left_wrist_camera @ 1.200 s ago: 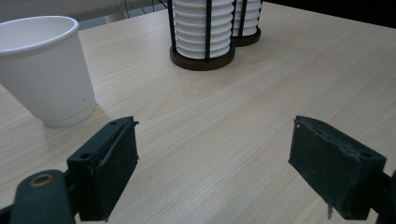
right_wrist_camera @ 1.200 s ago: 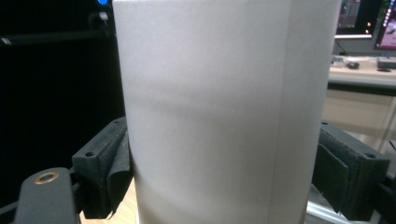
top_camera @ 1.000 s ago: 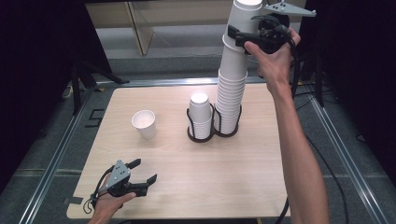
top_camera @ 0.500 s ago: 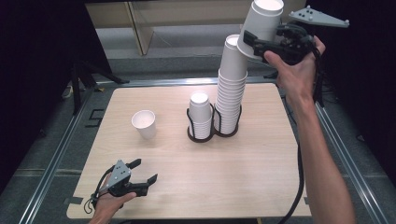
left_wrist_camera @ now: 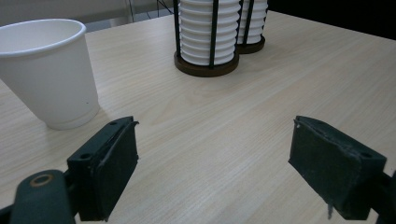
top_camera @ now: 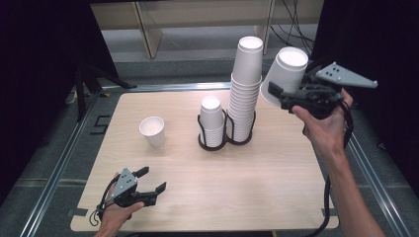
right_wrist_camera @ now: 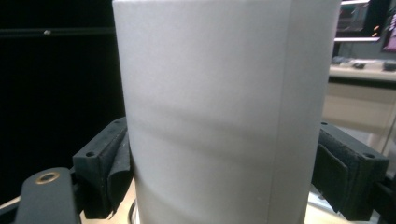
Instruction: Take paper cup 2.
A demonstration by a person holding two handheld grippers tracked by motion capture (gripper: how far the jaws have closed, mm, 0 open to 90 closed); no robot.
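The right gripper [top_camera: 276, 94] has its jaws closed on a white paper cup [top_camera: 284, 74], held in the air to the right of the tall stack of cups [top_camera: 244, 94] and well above the counter [top_camera: 257, 192]. The right gripper view shows a pad pressed on each side of the cup's wall [right_wrist_camera: 219, 116].

I judge the cup very light, thin-walled and easy to crush, with a smooth, slightly slippery skin; a gentle squeeze across the middle of the wall, as here, suits it better than the soft open rim.

It is upside down and tilted: the closed bottom faces up and toward the near side, the mouth down and to the left, so its long axis leans.

The left gripper [top_camera: 148, 185] rests at the near left of the counter, jaws apart and empty, near a single upright cup [top_camera: 153, 131].
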